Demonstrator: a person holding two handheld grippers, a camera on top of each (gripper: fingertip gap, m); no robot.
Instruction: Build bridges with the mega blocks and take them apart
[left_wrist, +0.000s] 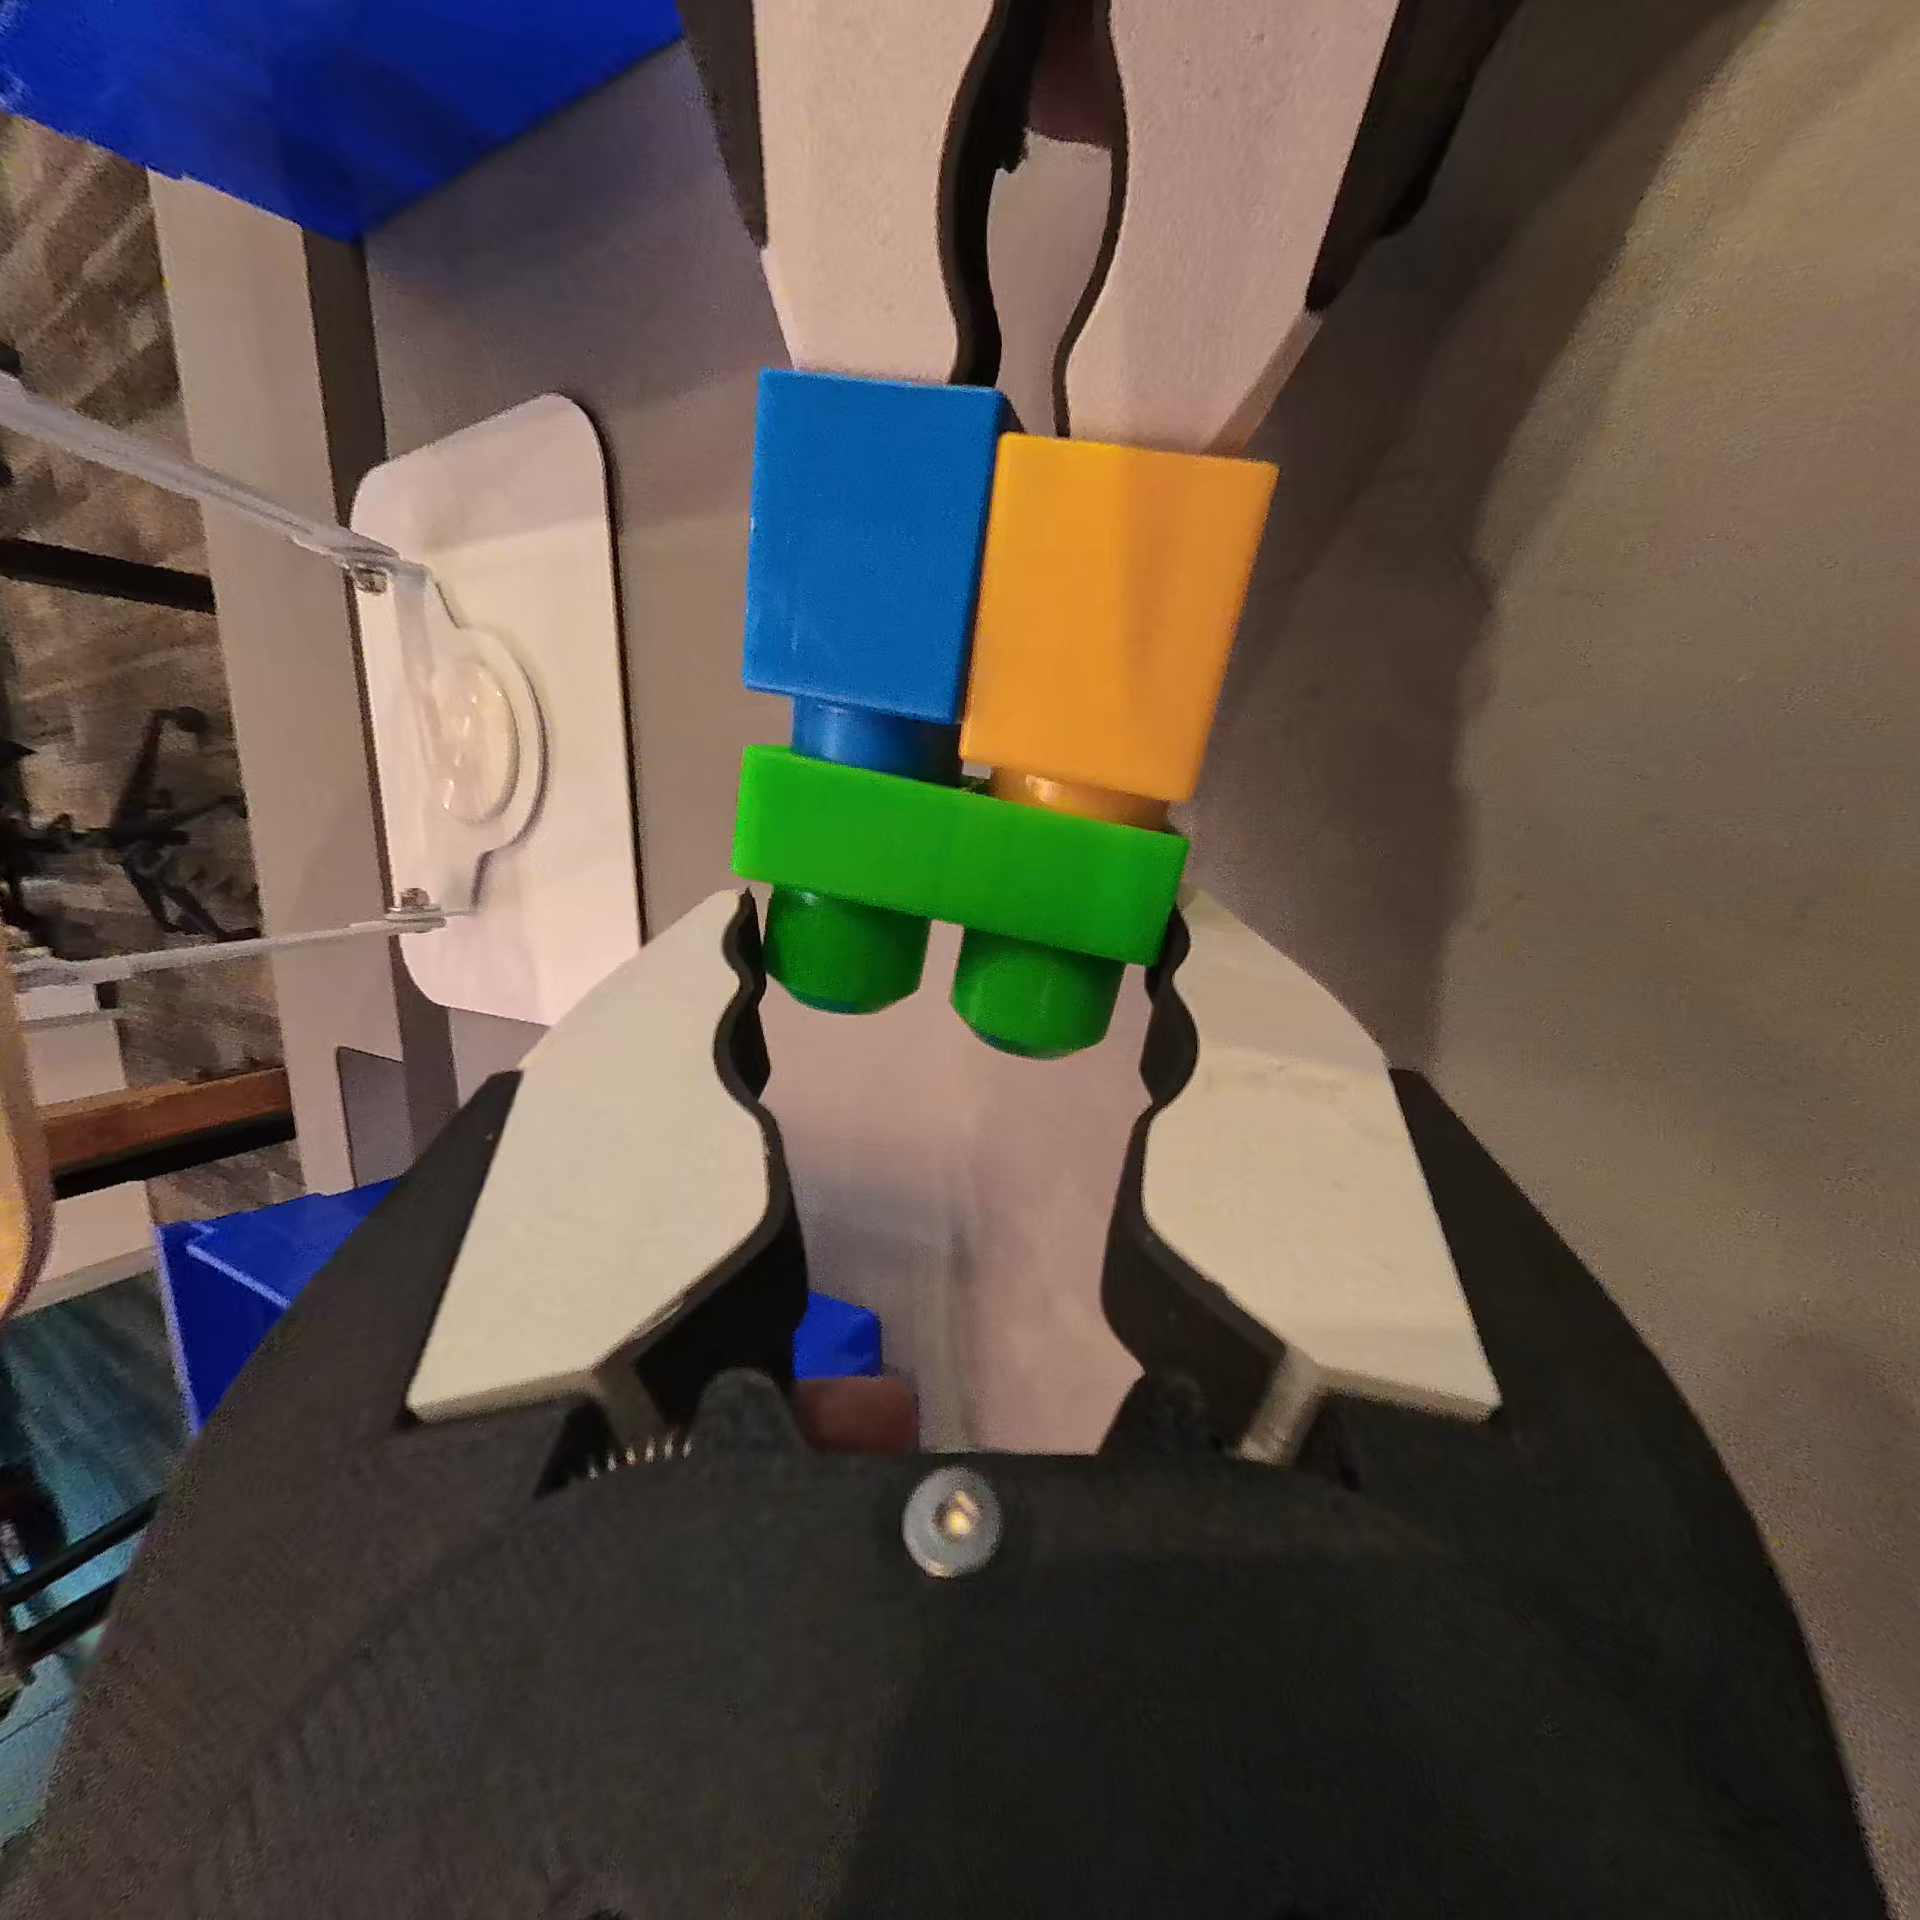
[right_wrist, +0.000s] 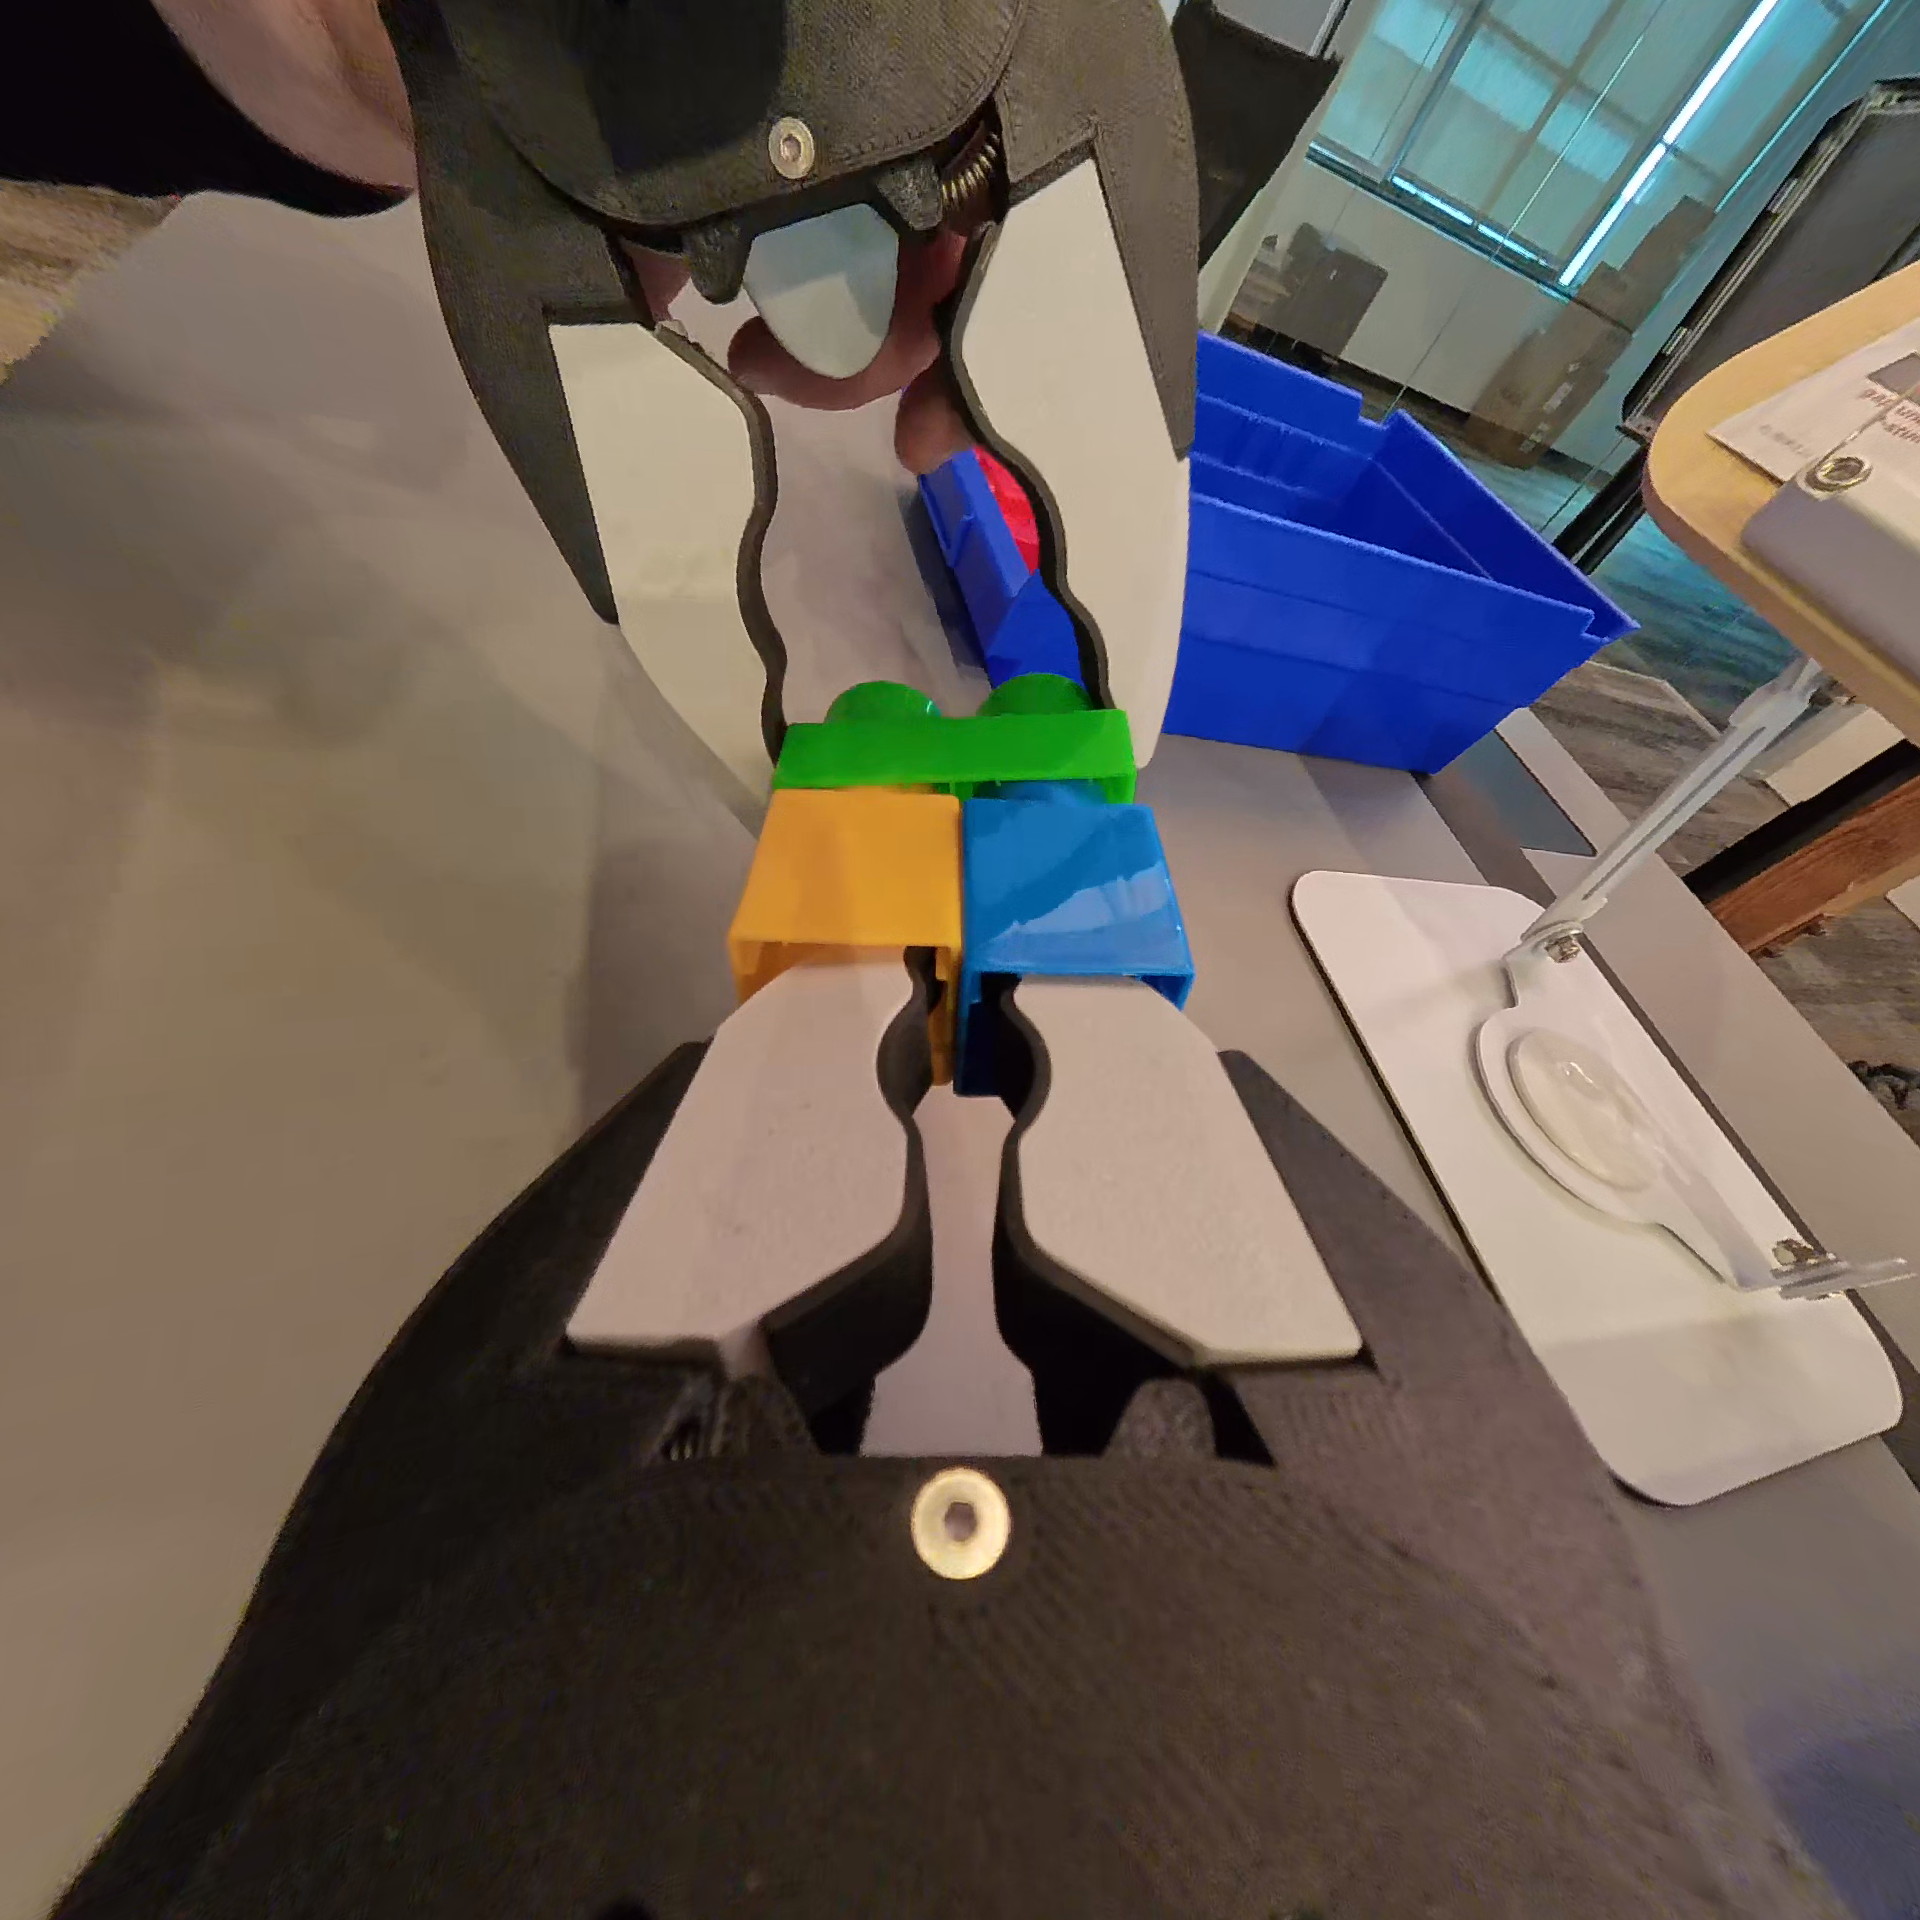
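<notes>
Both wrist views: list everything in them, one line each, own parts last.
Green block: one, green, flat, two studs, joined across the blue and yellow blocks.
Blue block: one, blue, beside the yellow block.
Yellow block: one, yellow, on the green block.
Bin: one, blue, on the table behind the blocks.
Table: one, grey.
Plate with clear lens: one, white, on the table at right.
Left claw: one, closed on the green block's ends.
Right claw: one, pinching the adjoining walls of the yellow and blue blocks.

A red thing (right_wrist: 1003, 509) in the blue bin (right_wrist: 1382, 582) hides behind a finger.
</notes>
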